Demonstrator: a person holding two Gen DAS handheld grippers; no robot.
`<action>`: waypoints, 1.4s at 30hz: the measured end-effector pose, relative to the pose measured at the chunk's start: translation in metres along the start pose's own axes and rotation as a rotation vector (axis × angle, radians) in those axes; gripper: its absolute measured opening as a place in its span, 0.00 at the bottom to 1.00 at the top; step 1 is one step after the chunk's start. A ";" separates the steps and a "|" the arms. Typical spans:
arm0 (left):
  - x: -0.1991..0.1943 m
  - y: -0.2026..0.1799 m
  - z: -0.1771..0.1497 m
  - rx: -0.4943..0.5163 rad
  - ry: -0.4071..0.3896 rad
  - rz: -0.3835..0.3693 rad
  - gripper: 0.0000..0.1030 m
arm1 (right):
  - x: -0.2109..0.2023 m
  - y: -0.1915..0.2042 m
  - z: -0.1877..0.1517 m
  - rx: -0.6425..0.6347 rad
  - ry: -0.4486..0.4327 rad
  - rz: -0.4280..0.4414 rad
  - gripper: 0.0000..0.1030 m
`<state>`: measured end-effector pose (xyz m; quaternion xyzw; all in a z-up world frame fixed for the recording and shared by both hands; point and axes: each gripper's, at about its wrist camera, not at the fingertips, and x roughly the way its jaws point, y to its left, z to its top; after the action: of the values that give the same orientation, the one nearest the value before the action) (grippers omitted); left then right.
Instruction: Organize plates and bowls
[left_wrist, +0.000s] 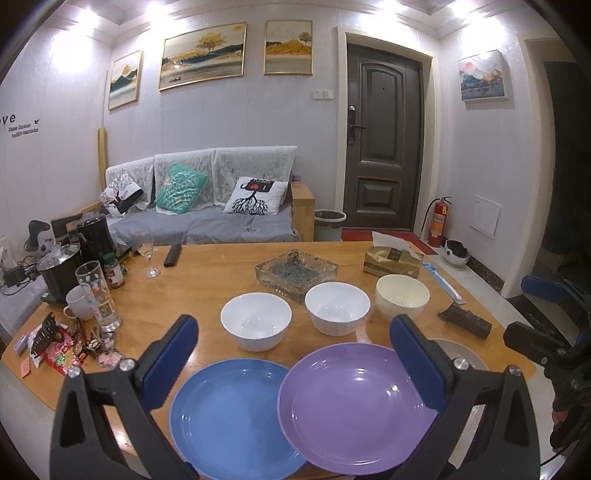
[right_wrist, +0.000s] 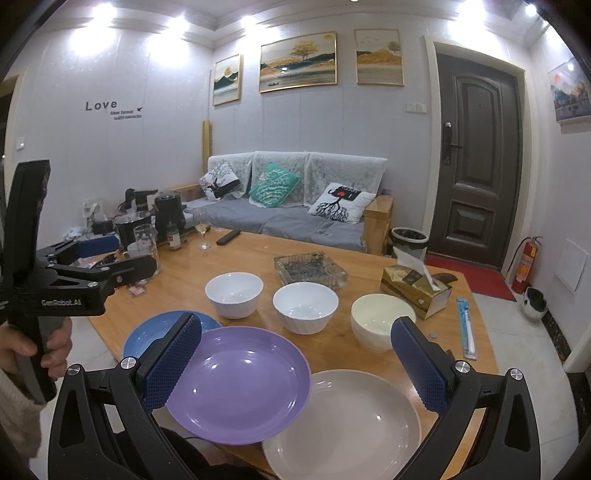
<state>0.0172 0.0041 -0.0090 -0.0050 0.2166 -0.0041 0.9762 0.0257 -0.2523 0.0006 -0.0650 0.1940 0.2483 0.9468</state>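
Three plates lie along the near edge of the wooden table (left_wrist: 199, 280): a blue plate (left_wrist: 236, 413), a purple plate (left_wrist: 351, 406) overlapping it, and a beige plate (right_wrist: 351, 424) under the purple plate's (right_wrist: 240, 384) right rim. Behind them stand two white bowls (left_wrist: 256, 320) (left_wrist: 337, 308) and a cream bowl (left_wrist: 402, 297). My left gripper (left_wrist: 295, 354) hovers open above the blue and purple plates, holding nothing. My right gripper (right_wrist: 297, 354) hangs open over the purple and beige plates, also empty. The left gripper (right_wrist: 110, 254) shows at the left of the right wrist view, held by a hand.
A glass ashtray (left_wrist: 295, 273) and a tissue box (left_wrist: 392, 260) sit behind the bowls. Cups, a glass, a wine glass (left_wrist: 147, 251), kettles and clutter crowd the table's left end. A dark object (left_wrist: 464, 319) lies at the right edge. A sofa stands beyond.
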 end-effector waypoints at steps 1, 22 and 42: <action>0.001 0.000 -0.001 0.004 0.005 0.006 1.00 | 0.001 0.005 -0.002 -0.001 0.004 0.006 0.98; 0.105 0.032 -0.078 -0.147 0.407 -0.085 0.61 | 0.107 -0.011 -0.088 0.126 0.415 0.095 0.53; 0.121 0.013 -0.087 -0.118 0.476 -0.091 0.14 | 0.119 -0.010 -0.101 0.136 0.435 0.069 0.22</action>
<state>0.0904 0.0155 -0.1393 -0.0706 0.4399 -0.0367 0.8945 0.0921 -0.2302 -0.1388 -0.0466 0.4121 0.2472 0.8757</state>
